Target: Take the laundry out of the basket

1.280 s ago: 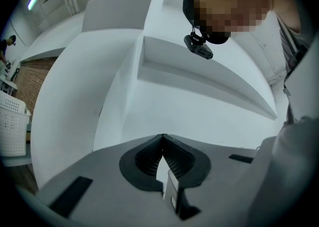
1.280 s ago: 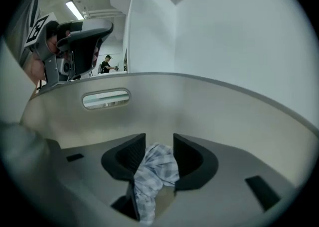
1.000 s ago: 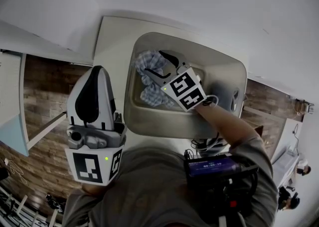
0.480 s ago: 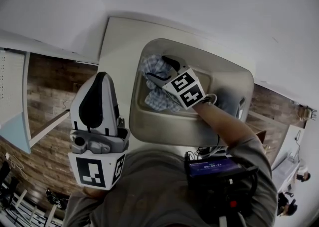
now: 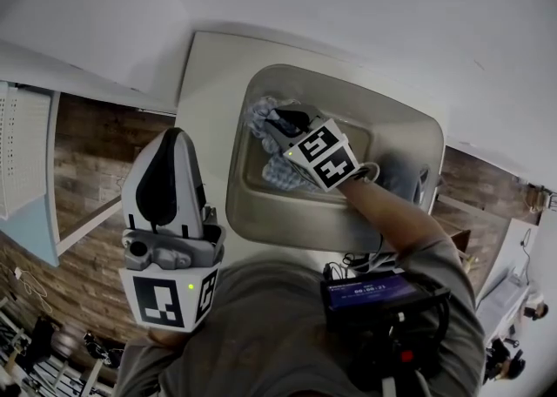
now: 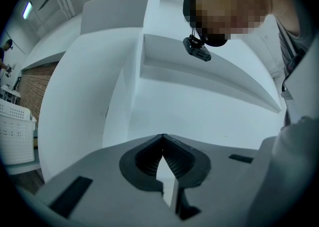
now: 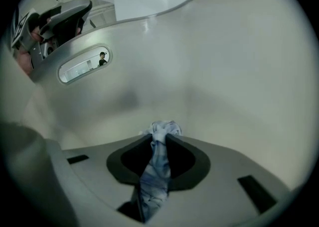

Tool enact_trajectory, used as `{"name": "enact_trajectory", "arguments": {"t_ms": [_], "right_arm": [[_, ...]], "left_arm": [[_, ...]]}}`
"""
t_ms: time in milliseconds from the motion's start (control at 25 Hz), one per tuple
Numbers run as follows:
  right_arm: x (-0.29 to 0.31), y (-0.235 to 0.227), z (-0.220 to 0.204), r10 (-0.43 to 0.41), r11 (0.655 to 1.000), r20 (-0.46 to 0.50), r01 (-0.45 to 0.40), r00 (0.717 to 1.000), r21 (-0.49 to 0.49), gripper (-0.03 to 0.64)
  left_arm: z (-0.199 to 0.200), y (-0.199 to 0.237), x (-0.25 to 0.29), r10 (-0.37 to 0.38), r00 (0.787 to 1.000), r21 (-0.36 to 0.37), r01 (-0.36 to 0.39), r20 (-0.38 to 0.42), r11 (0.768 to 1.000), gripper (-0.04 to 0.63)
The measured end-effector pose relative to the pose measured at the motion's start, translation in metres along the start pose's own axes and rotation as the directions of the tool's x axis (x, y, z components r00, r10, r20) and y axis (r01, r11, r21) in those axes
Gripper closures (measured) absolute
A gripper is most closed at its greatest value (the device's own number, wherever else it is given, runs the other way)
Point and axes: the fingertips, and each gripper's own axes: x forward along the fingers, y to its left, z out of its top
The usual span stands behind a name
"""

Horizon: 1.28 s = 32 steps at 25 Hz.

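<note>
Presently, reading the head view from left to right: wood-pattern floor occupies the 9 o'clock edge. My left gripper stands at 8 o'clock of the view, clear of the basket, its nose directed toward 12 o'clock. In the left gripper view, that gripper has its jaws brought together, tips touching, with nothing between them. Beyond them lie plain white surfaces, and a white lattice hamper shows at the 9 o'clock edge.

At 2 o'clock from the left gripper, the beige basket rests on a pale table. The laundry, a blue-and-white checked cloth, lies bunched on the basket floor in its 9 o'clock half, near the left wall.

My right gripper reaches down into the basket from the 4 o'clock rim, tilted downward, with its marker cube uppermost and my forearm crossing the near rim. Its jaws have just been closing. In the right gripper view, the right gripper is clamped narrow on a fold of the checked cloth, which runs between both pads and bunches out past the tips. Ahead of the tips stands the basket's inner wall, with an oval handle slot at 10 o'clock.
</note>
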Motion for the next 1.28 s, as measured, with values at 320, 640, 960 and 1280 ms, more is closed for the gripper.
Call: {"name": "enact_trajectory", "arguments": {"t_ms": [320,640,960,1280], "right_arm": [[-0.040,0.001,0.031,-0.063,0.997,0.115,0.068,0.991,-0.042,0.538],[-0.110,0.014,0.089,-0.131,0.987,0.324,0.154,0.937,-0.048,0.540],[-0.207,0.033,0.147,-0.204,0.961,0.520,0.272,0.829,-0.056,0.540],[-0.310,0.056,0.171,-0.285,0.917,0.648,0.398,0.707,-0.031,0.540]], "left_arm": [[0.023,-0.024,-0.011,-0.045,0.998,0.033,0.043,0.046,0.999,0.588],[0.051,-0.057,-0.032,-0.121,0.987,0.076,0.113,0.107,0.991,0.588],[0.073,-0.098,-0.057,-0.218,0.963,0.111,0.202,0.159,0.973,0.588],[0.090,-0.130,-0.084,-0.303,0.929,0.144,0.277,0.211,0.950,0.588]]}}
